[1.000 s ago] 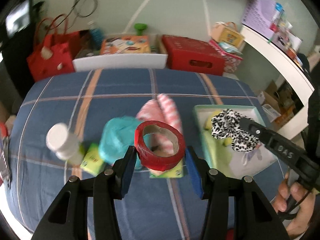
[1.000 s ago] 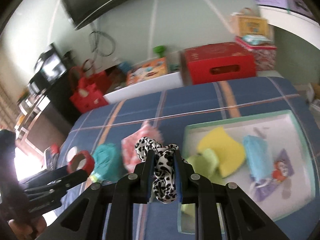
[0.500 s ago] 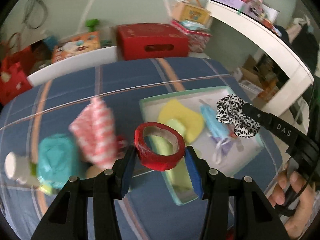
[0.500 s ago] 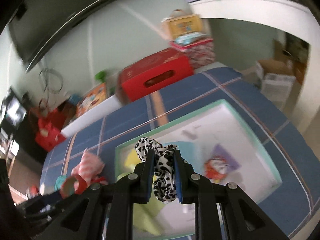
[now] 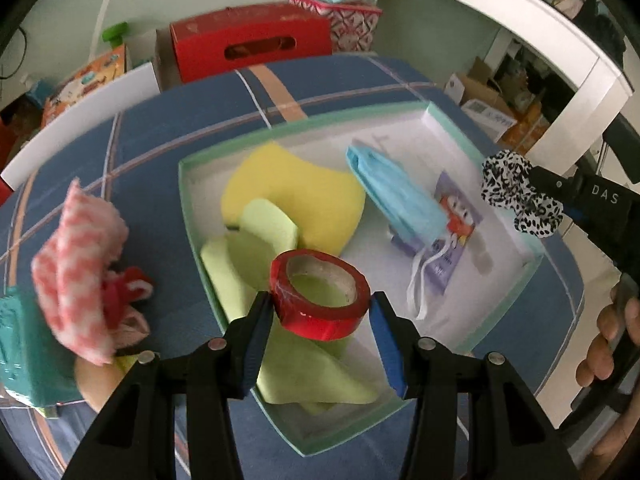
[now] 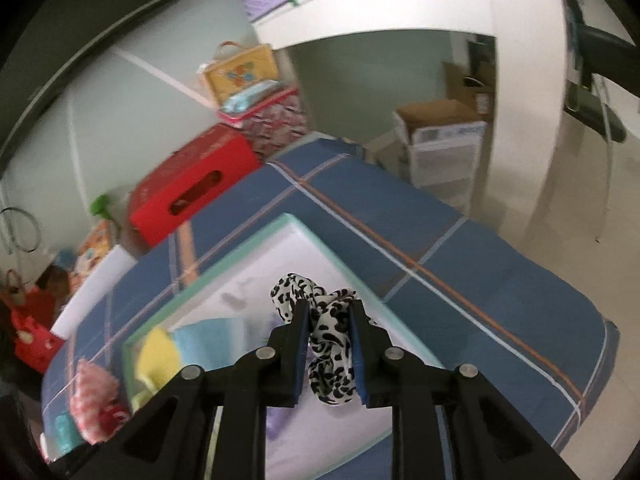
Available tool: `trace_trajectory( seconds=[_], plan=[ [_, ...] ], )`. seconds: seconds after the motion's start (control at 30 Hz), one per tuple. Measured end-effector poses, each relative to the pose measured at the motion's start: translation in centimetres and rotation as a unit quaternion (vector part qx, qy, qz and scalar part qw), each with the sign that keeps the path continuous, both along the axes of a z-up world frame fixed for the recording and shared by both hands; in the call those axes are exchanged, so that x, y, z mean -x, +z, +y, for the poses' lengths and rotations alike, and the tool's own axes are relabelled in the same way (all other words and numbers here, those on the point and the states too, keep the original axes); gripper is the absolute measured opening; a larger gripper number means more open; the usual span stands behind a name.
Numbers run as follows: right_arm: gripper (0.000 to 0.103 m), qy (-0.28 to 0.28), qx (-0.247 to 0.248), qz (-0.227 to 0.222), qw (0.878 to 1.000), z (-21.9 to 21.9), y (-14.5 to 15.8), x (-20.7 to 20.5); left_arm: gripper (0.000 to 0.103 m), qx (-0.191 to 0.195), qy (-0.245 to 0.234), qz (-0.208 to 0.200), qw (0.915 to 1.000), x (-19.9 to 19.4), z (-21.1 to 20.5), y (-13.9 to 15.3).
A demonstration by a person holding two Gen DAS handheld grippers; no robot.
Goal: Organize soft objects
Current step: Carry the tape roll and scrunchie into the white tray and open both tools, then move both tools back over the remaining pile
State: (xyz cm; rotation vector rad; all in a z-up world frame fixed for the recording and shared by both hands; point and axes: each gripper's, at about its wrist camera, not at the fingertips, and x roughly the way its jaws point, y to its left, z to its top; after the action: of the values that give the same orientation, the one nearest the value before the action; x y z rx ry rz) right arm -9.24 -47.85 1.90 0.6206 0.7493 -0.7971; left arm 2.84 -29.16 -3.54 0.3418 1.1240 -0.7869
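A mint-rimmed white tray (image 5: 185, 200) lies on the blue plaid bed and holds a yellow sponge (image 5: 292, 196), a blue face mask (image 5: 396, 196), green cloths (image 5: 312, 372) and a purple packet (image 5: 456, 208). My left gripper (image 5: 320, 302) is shut on a red tape roll (image 5: 316, 320), which hangs over the tray's near part. My right gripper (image 6: 328, 312) carries a black-and-white spotted scrunchie (image 6: 330, 360) above the tray's right side (image 6: 320, 240). Its jaws are opening, with the pads still against the scrunchie (image 5: 516, 192).
Left of the tray lie a pink checked cloth (image 5: 76, 264) and a teal object (image 5: 20, 352). Beyond the bed's far edge stand a red box (image 5: 252, 40), a white bin and stacked boxes. A white desk (image 5: 520, 32) with cartons under it is at the right.
Both grippers have swung right, from over the loose items to above the tray, the left one also lower. Tape roll and scrunchie stay held. The pink cloth now sits far left.
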Motion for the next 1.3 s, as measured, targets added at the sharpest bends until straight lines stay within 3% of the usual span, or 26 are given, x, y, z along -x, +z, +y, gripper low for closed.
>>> trace_trajectory(
  seconds=[0.17, 0.33, 0.47, 0.57, 0.7, 0.9, 1.0, 1.1, 1.2, 1.3],
  plan=[
    [0.023, 0.003, -0.038, 0.036, 0.999, -0.7, -2.9, -0.5, 0.051, -0.011, 0.005, 0.015, 0.9998, -0.3, -0.2, -1.6],
    [0.025, 0.011, -0.033, 0.043, 0.998, -0.3, -2.6, -0.6, 0.051, -0.017, 0.007, 0.031, 0.9994, -0.1, -0.1, -2.0],
    [0.035, 0.013, -0.025, 0.049, 0.998, 0.0, -2.1, -0.7, 0.052, -0.009, 0.011, 0.038, 0.9992, -0.2, 0.2, -1.4],
    [0.053, 0.015, -0.016, 0.050, 0.998, 0.4, -1.4, -0.8, 0.054, 0.000, 0.014, 0.034, 0.9993, -0.2, 0.6, -0.4],
    [0.063, 0.026, -0.002, 0.049, 0.998, 1.0, -0.3, -1.1, 0.066, 0.015, 0.028, 0.031, 0.9990, -0.5, 1.6, 0.9],
    [0.079, 0.074, -0.009, 0.052, 0.996, 2.6, 0.0, -2.6, 0.069, 0.024, 0.070, 0.005, 0.9972, -1.6, 3.7, 2.6],
    [0.081, 0.093, -0.001, 0.063, 0.994, 3.6, -0.2, -3.4, 0.083, 0.021, 0.098, -0.018, 0.9949, -2.4, 5.0, 3.4],
    [0.086, 0.113, 0.006, 0.071, 0.991, 4.6, -0.3, -4.1, 0.084, 0.021, 0.121, -0.037, 0.9917, -3.1, 6.4, 4.3],
    [0.101, 0.128, 0.011, 0.074, 0.989, 5.2, -0.2, -4.6, 0.084, 0.025, 0.141, -0.040, 0.9888, -3.9, 7.7, 4.7],
    [0.103, 0.145, 0.021, 0.076, 0.986, 6.0, -0.2, -5.2, 0.085, 0.025, 0.161, -0.044, 0.9856, -4.3, 9.0, 5.2]
  ],
)
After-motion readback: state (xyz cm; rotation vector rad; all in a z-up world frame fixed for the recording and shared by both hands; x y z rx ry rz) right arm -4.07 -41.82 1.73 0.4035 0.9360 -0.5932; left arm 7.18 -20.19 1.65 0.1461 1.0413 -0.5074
